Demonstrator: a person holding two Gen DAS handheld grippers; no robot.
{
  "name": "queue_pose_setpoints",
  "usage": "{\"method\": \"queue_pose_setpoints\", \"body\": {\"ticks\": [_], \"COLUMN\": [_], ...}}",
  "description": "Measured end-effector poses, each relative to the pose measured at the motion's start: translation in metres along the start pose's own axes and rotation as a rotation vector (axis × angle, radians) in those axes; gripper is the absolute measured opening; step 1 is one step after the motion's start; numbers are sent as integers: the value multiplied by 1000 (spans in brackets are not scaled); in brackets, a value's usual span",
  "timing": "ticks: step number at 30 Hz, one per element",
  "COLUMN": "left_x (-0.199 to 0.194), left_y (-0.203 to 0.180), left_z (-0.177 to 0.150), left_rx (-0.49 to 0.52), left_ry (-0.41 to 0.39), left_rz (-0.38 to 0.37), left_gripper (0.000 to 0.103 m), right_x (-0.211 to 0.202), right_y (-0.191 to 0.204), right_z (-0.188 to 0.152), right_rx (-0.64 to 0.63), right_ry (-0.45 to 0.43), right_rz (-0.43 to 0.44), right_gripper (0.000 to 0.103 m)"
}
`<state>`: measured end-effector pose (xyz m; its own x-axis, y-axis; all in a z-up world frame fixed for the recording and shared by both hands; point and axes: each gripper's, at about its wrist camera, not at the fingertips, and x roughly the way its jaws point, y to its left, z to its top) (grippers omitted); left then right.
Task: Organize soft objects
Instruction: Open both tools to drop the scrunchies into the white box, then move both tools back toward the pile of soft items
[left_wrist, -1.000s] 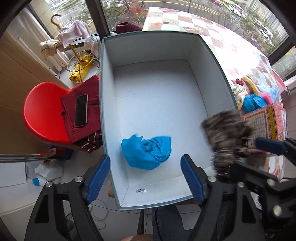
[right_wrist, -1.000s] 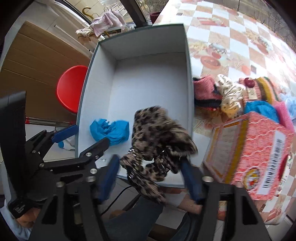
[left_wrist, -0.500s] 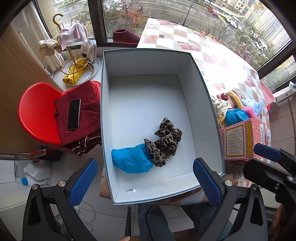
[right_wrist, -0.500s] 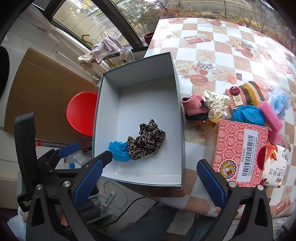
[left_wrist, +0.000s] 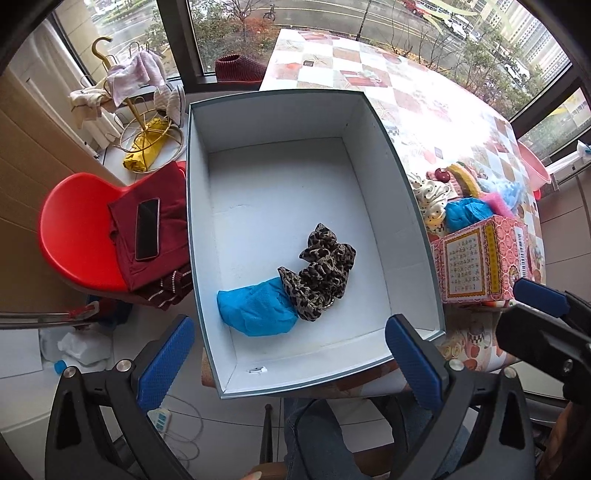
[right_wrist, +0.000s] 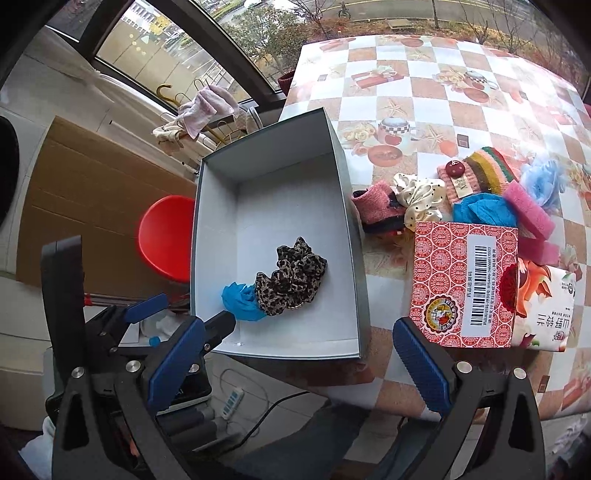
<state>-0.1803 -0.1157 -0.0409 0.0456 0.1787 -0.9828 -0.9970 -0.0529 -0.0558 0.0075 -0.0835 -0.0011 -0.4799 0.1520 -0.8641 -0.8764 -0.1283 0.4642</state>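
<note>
Checkered worktop (right_wrist: 461, 110) holds a box (right_wrist: 347, 206) with two scrunchies (right_wrist: 291, 280) dropped inside for sorting; both tools (left_wrist: 291, 354) (right_wrist: 310, 354) gape empty, more softs at two o'clock.

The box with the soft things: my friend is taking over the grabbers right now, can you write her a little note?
Left gripper: open, empty, above the near end of the box.
Right gripper: open, empty, jaws just opened wide.
In the box: blue cloth and leopard scrunchie, touching, near end.
Done: those two are in.
Left on the table, right of the box: pink knit piece, dotted cream scrunchie, striped knit piece, second blue cloth, pink sponge, light blue scrunchie.
The red carton isn't soft; probably leave it.
</note>
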Motion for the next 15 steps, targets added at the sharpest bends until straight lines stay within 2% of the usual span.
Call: {"method": "queue_pose_setpoints", "body": {"ticks": [15], "left_x": [0], "left_y": [-10], "left_z": [11], "left_rx": [23], "left_ry": [25], "left_rz": [42], "left_gripper": [103], "right_x": [-8], "right_y": [-9], "right_z": [7], "right_rx": [23], "right_ry": [-28], "right_rz": [27], "right_gripper": [103]}}
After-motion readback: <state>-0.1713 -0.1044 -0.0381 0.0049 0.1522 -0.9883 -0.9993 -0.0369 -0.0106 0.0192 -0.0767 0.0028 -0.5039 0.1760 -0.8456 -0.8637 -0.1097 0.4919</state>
